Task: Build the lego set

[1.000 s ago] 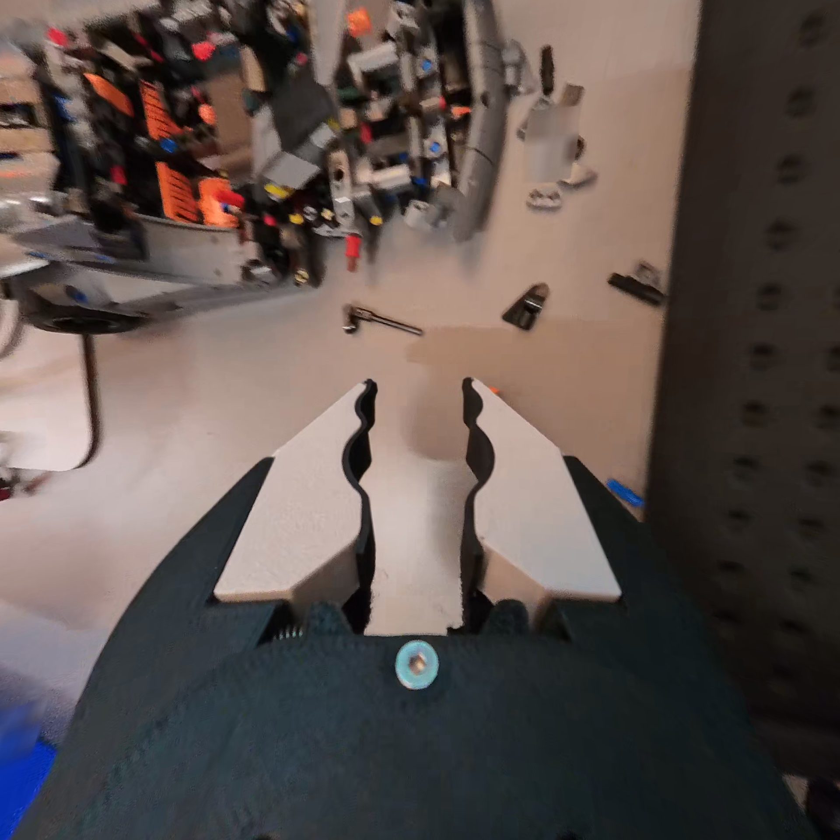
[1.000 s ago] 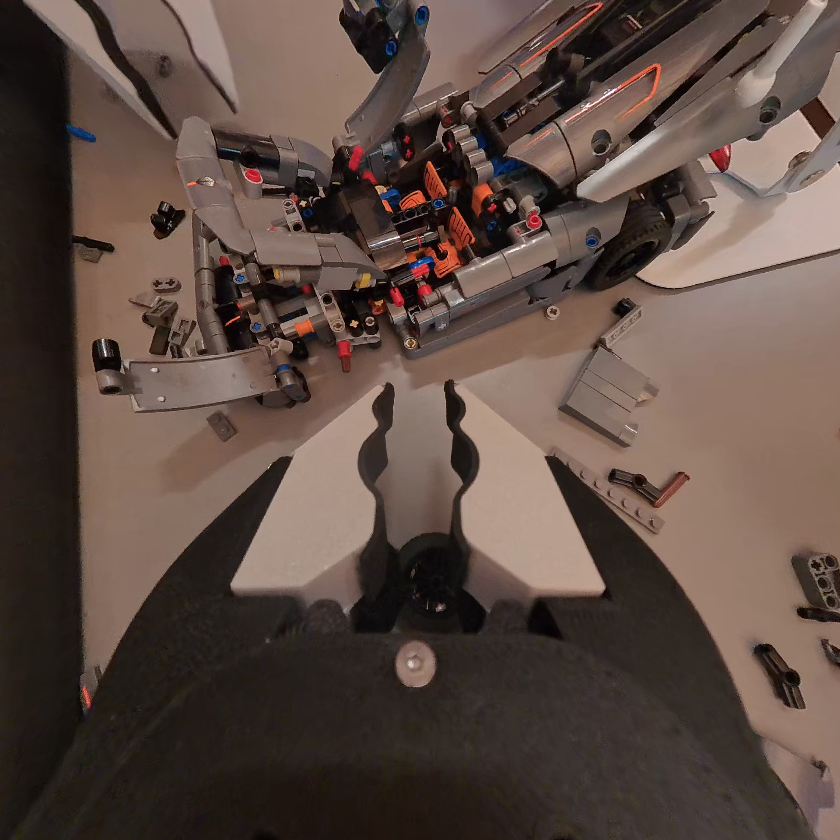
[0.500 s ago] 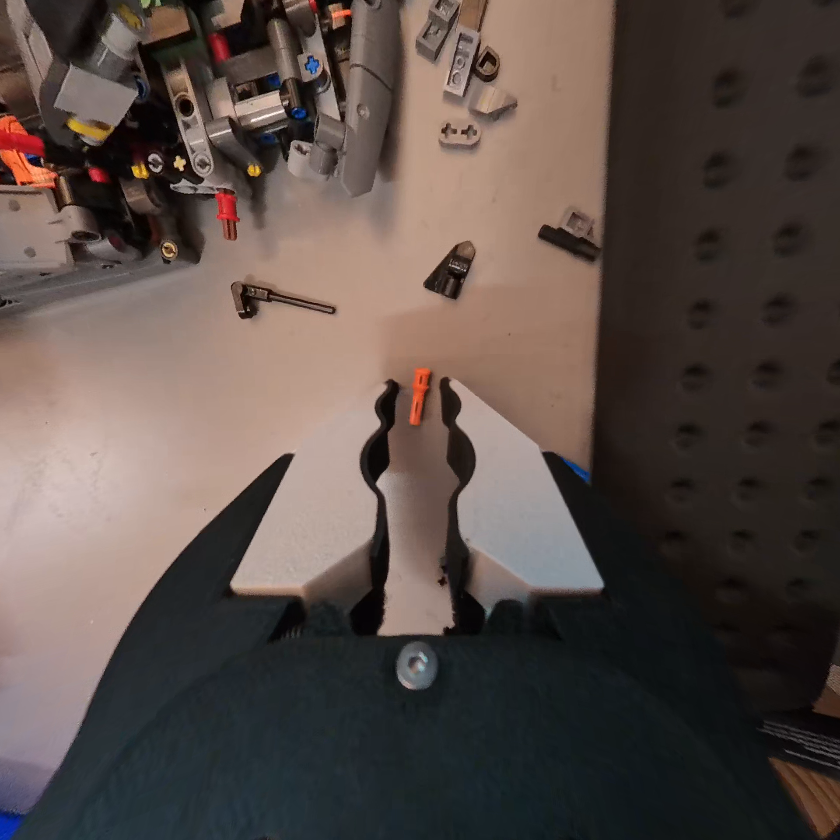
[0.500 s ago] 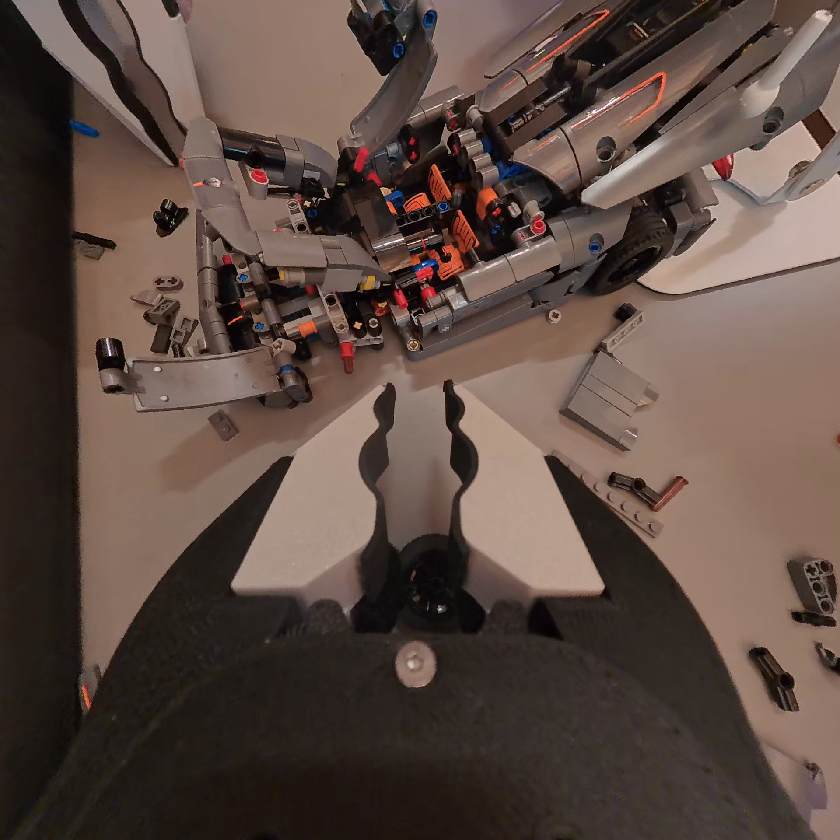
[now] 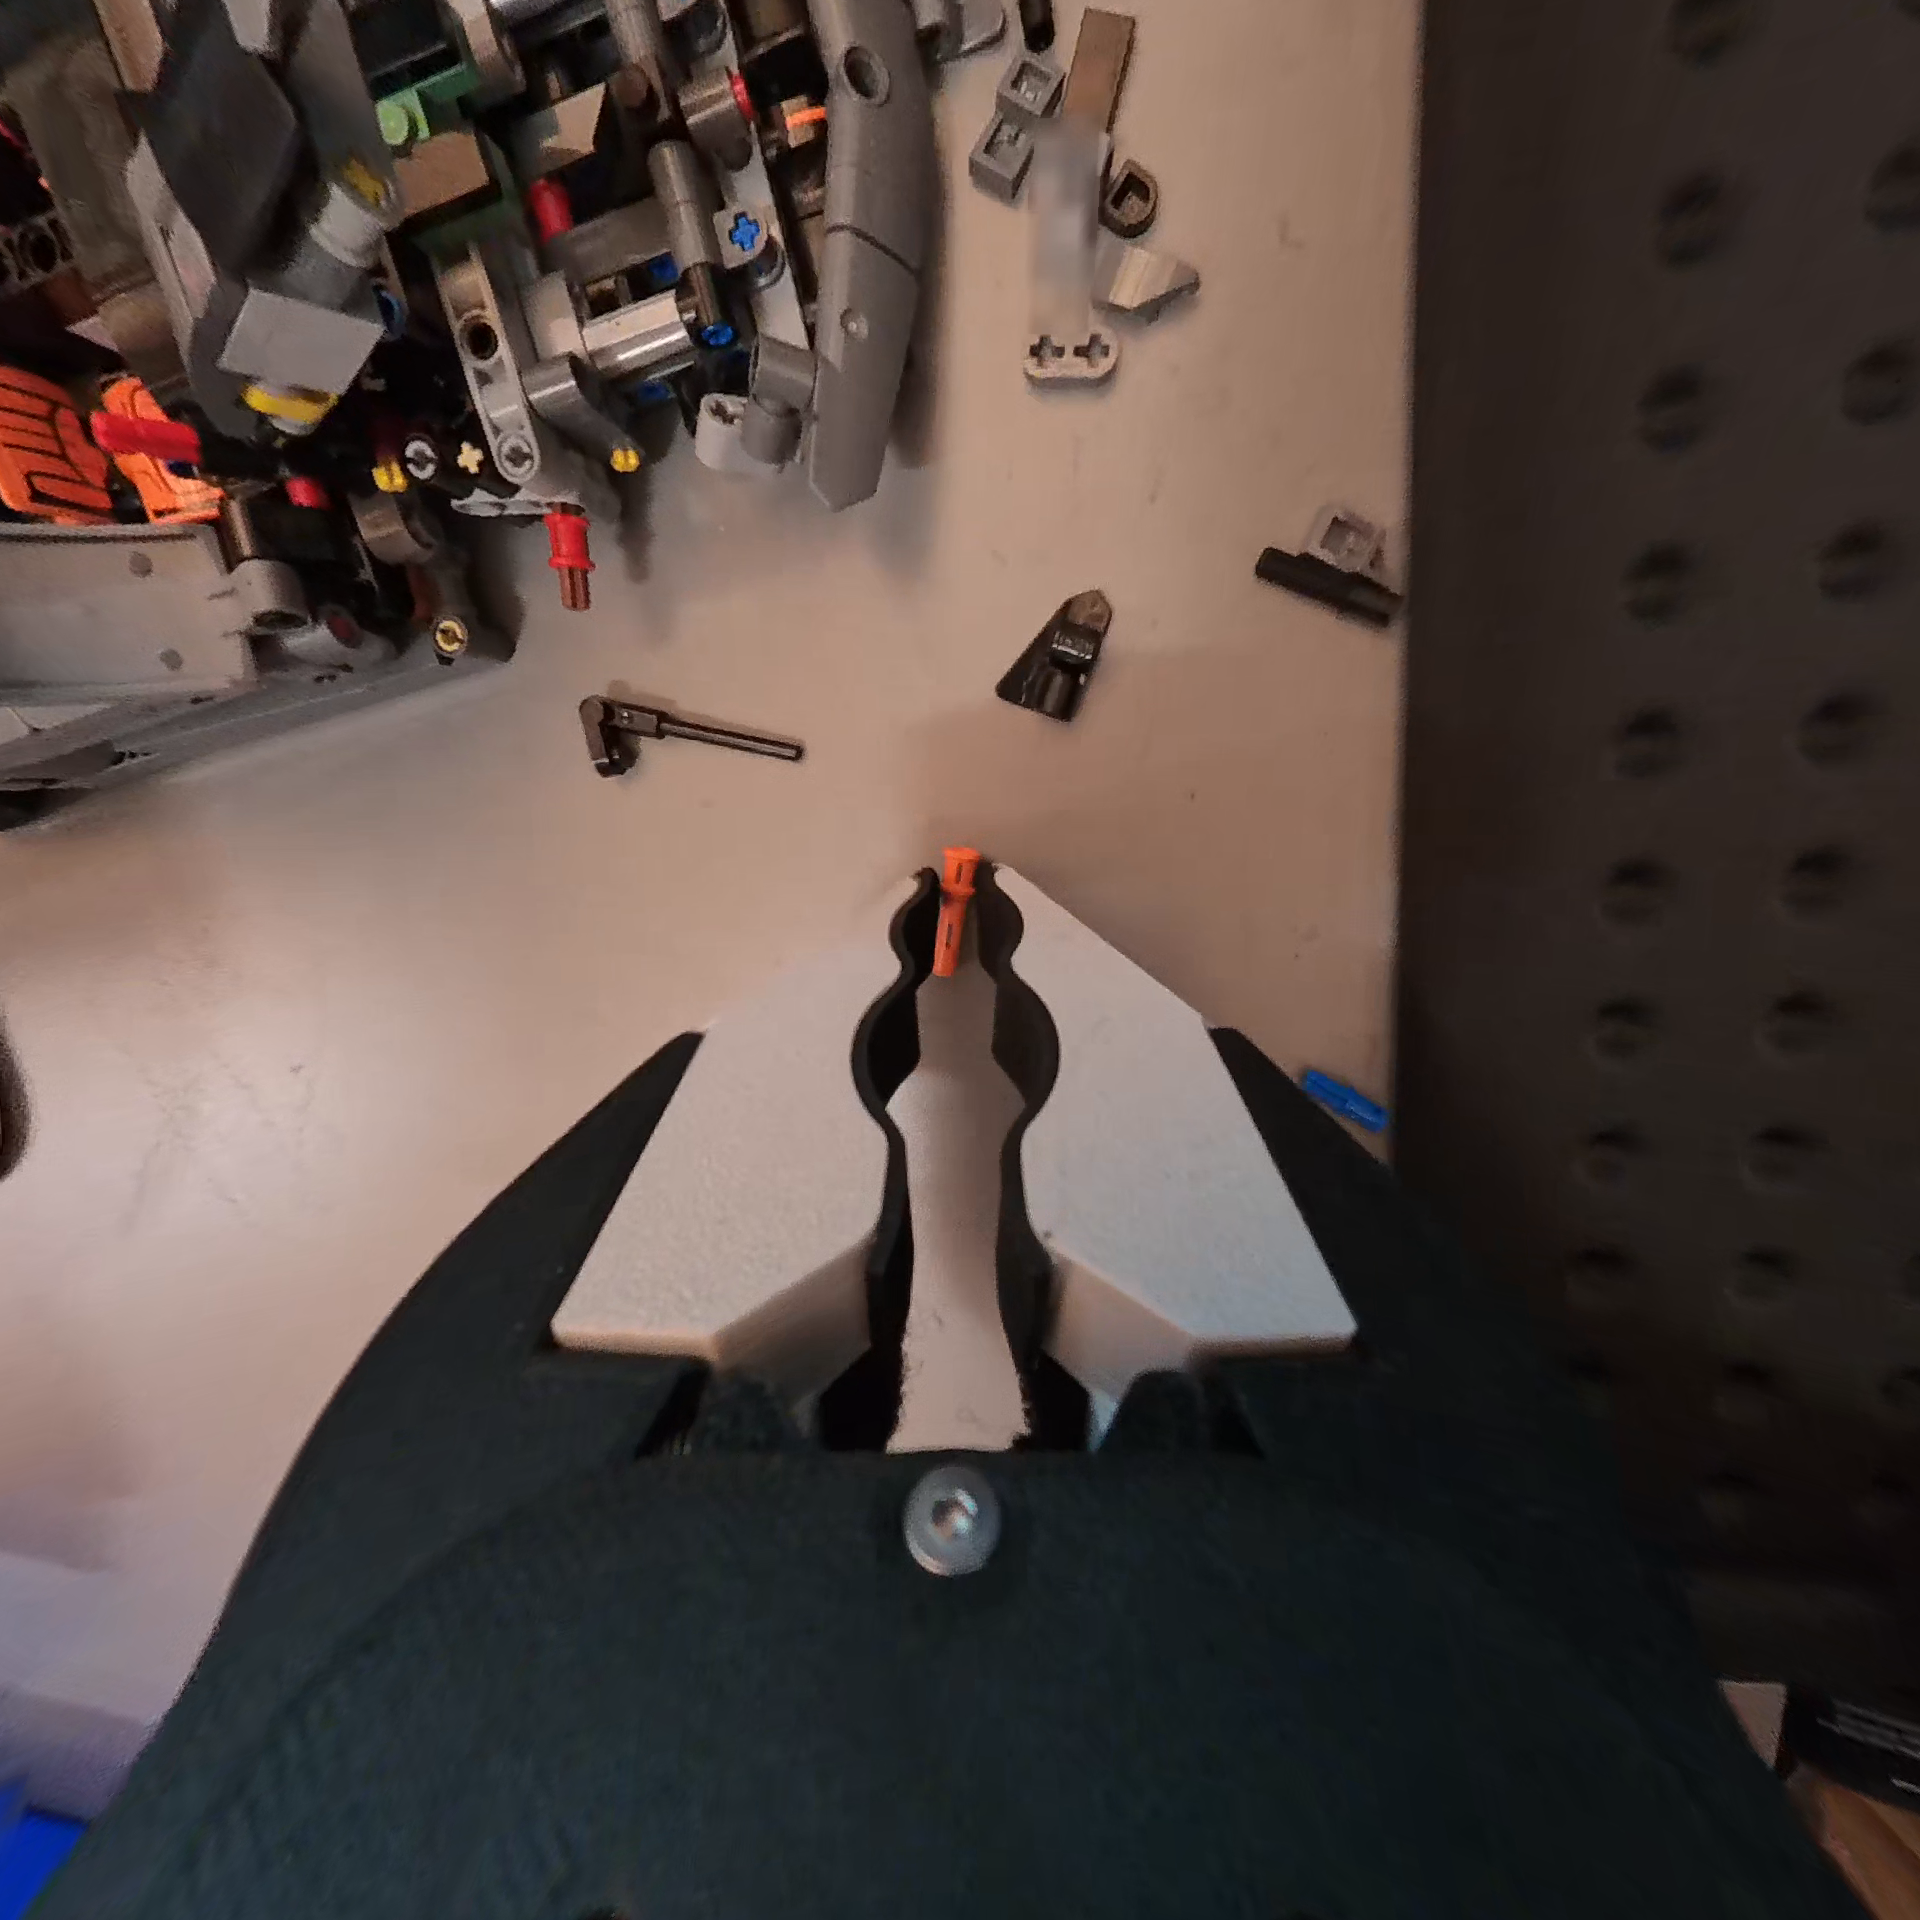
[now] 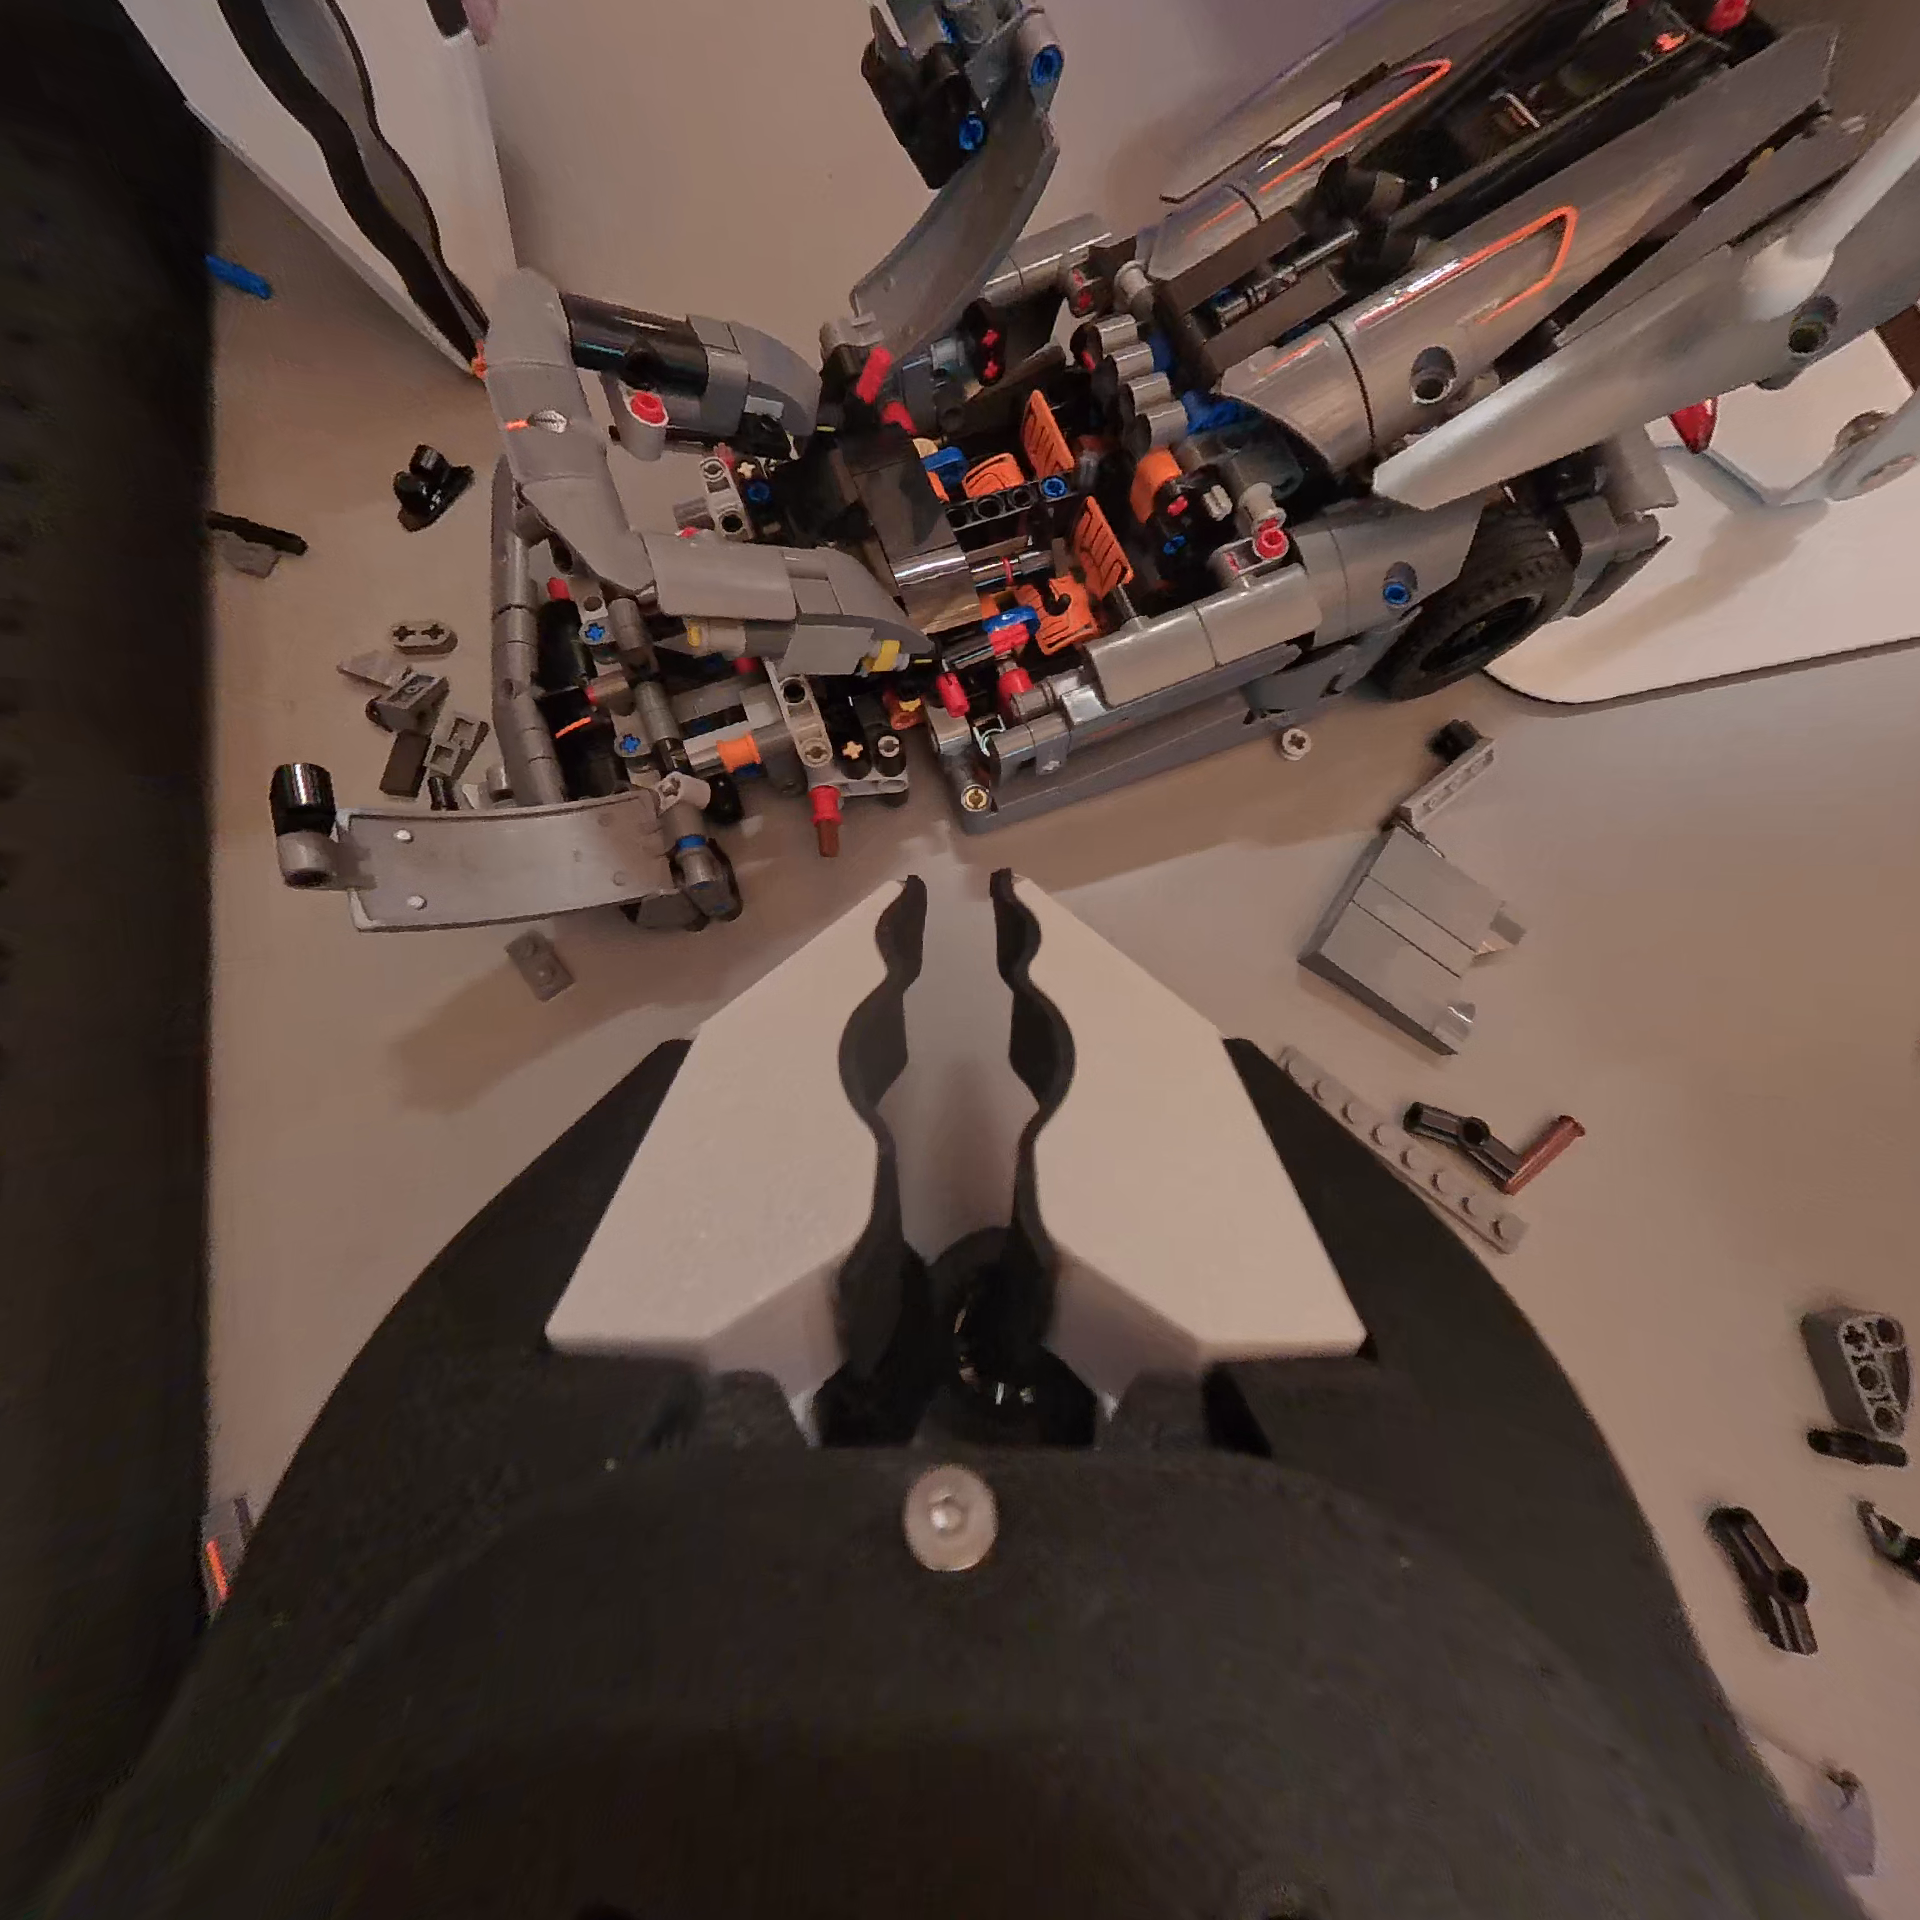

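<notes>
The left gripper [image 5: 956,883] has its white, wavy-edged fingers pinched on a small orange pin [image 5: 954,914], held upright at the very tips above a pale, smooth table [image 5: 312,1039]. A dark perforated panel [image 5: 1662,727] stands close on its right, with a blue pin [image 5: 1343,1099] lying at its foot. Ahead lie a thin black axle piece [image 5: 686,732], a black wedge [image 5: 1055,660] and a red pin [image 5: 569,551] poking out of the model's edge.

The right gripper [image 6: 954,883] hovers with its fingers a little apart, nothing between the tips. Just beyond it sits the half-built grey car [image 6: 1039,540], glossy curved panels over a tangle of black, orange, red and blue parts, one black tyre [image 6: 1475,623] showing. Loose around it: a curved grey panel [image 6: 499,857], a grey sloped block [image 6: 1403,935], a long studded plate [image 6: 1413,1153] and small black connectors [image 6: 1766,1579]. No readable writing shows.
</notes>
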A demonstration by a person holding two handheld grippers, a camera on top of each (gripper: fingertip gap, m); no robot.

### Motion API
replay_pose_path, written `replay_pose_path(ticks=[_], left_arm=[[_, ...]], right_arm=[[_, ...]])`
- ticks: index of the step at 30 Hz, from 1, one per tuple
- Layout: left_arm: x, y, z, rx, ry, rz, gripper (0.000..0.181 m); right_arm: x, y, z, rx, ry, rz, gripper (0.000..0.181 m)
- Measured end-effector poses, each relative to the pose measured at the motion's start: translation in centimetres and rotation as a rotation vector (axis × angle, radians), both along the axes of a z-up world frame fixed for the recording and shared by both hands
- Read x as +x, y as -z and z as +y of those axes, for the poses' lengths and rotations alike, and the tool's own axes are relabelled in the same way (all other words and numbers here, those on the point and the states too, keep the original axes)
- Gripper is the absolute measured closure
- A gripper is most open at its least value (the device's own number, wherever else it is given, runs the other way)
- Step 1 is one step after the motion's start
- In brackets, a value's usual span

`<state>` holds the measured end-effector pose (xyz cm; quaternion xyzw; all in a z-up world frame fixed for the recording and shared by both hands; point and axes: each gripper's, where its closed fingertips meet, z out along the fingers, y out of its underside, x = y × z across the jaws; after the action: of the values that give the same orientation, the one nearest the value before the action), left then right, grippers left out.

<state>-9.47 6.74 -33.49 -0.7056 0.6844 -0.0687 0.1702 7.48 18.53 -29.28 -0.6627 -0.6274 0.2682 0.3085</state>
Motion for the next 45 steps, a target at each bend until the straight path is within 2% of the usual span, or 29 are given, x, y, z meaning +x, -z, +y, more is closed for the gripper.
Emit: replay_pose_path(ticks=[12, 16, 19, 21, 24, 27, 31, 34, 45], left_arm=[[1.2, -0.9, 1.4, 0.097, -0.009, -0.055, 0.177], [2.7, -2.3, 2.1, 0.21, 0.018, -0.074, 0.177], [4.0, -4.2, 2.7, 0.349, 0.048, -0.106, 0.177], [5.0, -5.7, 2.8, 0.431, 0.071, -0.139, 0.177], [6.2, -7.5, 2.9, 0.552, 0.101, -0.158, 0.177], [7.2, -9.0, 2.9, 0.665, 0.122, -0.155, 0.177], [8.7, -10.5, 2.7, 0.815, 0.161, -0.121, 0.177], [9.6, -10.7, 2.4, 0.856, 0.197, -0.097, 0.177], [9.7, -10.3, 2.9, 0.987, 0.244, 0.026, 0.178]], right_arm=[[0.0, -0.3, 0.4, 0.008, 0.017, 0.015, 0.166], [-0.1, -1.1, 0.5, 0.016, 0.025, 0.048, 0.167], [-1.2, -4.7, -3.0, 0.066, -0.157, 0.211, 0.181], [-2.0, -7.1, -5.7, 0.127, -0.264, 0.307, 0.181], [-3.3, -8.2, -8.5, 0.188, -0.35, 0.326, 0.18], [-4.9, -8.2, -10.0, 0.149, -0.364, 0.332, 0.171], [-6.9, -6.5, -10.6, 0.071, -0.332, 0.277, 0.166], [-7.5, -5.9, -10.6, 0.113, -0.31, 0.251, 0.169], [-7.9, -6.0, -10.2, -0.057, -0.253, 0.282, 0.168]])
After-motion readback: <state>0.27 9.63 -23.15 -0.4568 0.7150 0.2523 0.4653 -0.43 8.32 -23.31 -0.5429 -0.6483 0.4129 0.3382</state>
